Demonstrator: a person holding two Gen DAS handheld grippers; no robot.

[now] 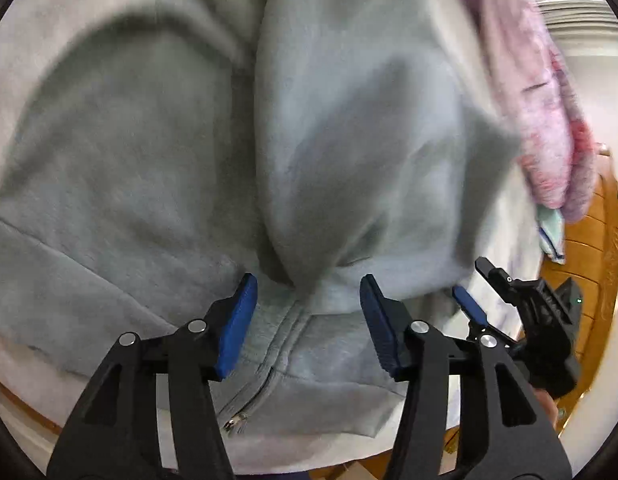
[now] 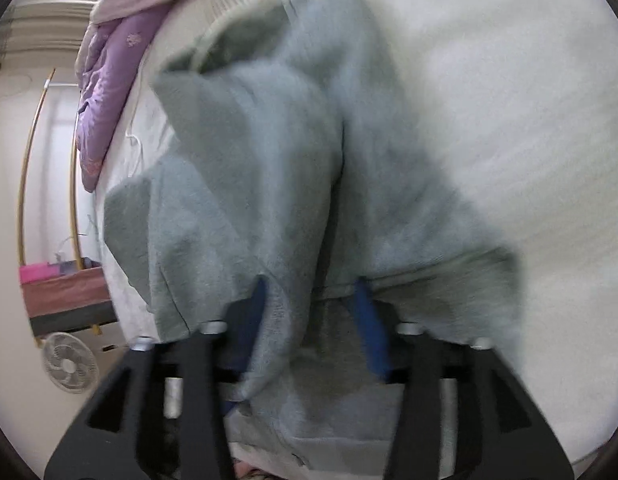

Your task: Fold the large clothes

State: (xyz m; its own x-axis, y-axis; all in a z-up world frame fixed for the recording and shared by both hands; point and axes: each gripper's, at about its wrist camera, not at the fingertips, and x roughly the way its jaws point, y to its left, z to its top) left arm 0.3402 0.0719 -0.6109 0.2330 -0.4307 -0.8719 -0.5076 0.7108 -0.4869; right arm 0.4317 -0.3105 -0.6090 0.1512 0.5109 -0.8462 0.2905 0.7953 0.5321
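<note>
The left gripper (image 1: 308,304) has its blue-padded jaws standing apart, pressing on nothing; a bunched fold of the pale grey-green fleece zip-up hoodie (image 1: 149,184) lies between them, its metal zipper (image 1: 245,412) running down below. The right gripper (image 2: 313,316) is likewise parted, with hoodie cloth draped between and over its blurred blue pads (image 2: 369,332), none of it pinched. In the left view it shows at the right edge beside the hoodie's hem. The hoodie lies spread on a white bed sheet (image 2: 489,80). A pink-and-purple quilt (image 1: 545,120) is heaped beyond, near a white fan (image 2: 69,362).
</note>
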